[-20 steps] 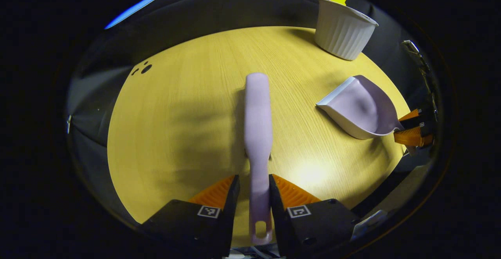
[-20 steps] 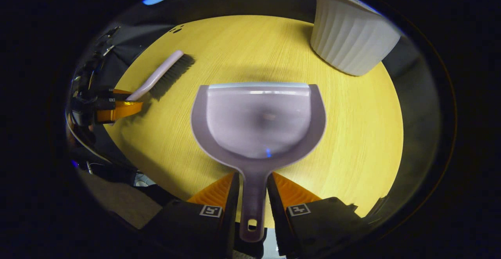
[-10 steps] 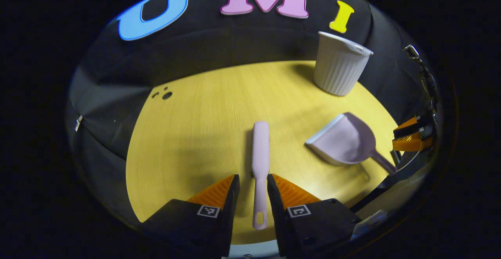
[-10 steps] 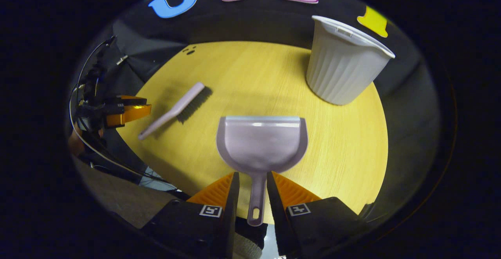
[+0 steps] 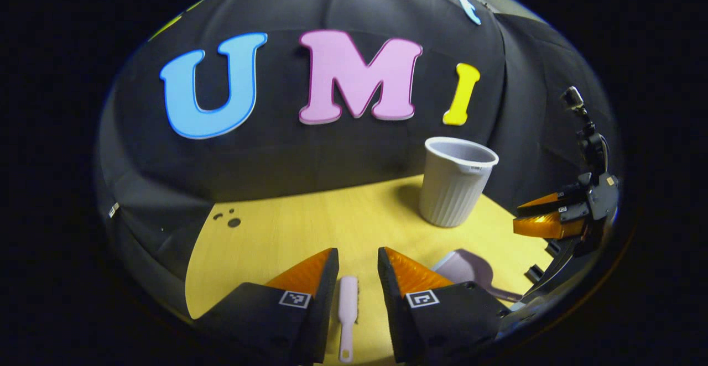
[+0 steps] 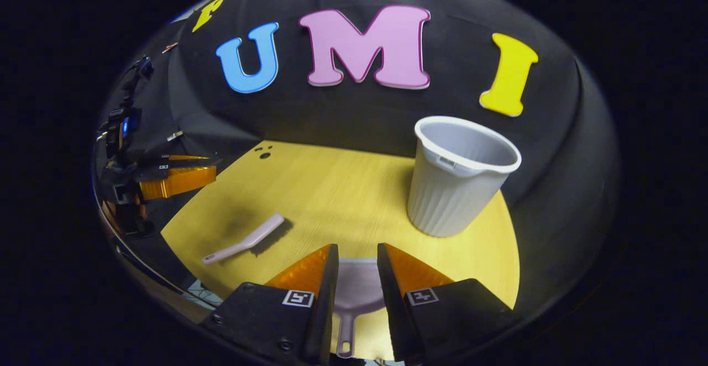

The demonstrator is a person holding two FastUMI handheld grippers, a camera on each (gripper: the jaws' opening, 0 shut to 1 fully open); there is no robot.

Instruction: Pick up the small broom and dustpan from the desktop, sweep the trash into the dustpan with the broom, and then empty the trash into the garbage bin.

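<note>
On a round yellow wooden desktop (image 6: pixel 343 189), a small lilac broom (image 6: pixel 243 240) lies flat at the near left and a matching dustpan (image 6: pixel 359 288) at the near edge; a ribbed white garbage bin (image 6: pixel 456 178) stands upright behind. The left gripper (image 5: pixel 357 269) and right gripper (image 6: pixel 357 263) hang above them, fingers spread, holding nothing. Both tools look light, rigid and smooth, likely best pinched mid-handle
</note>
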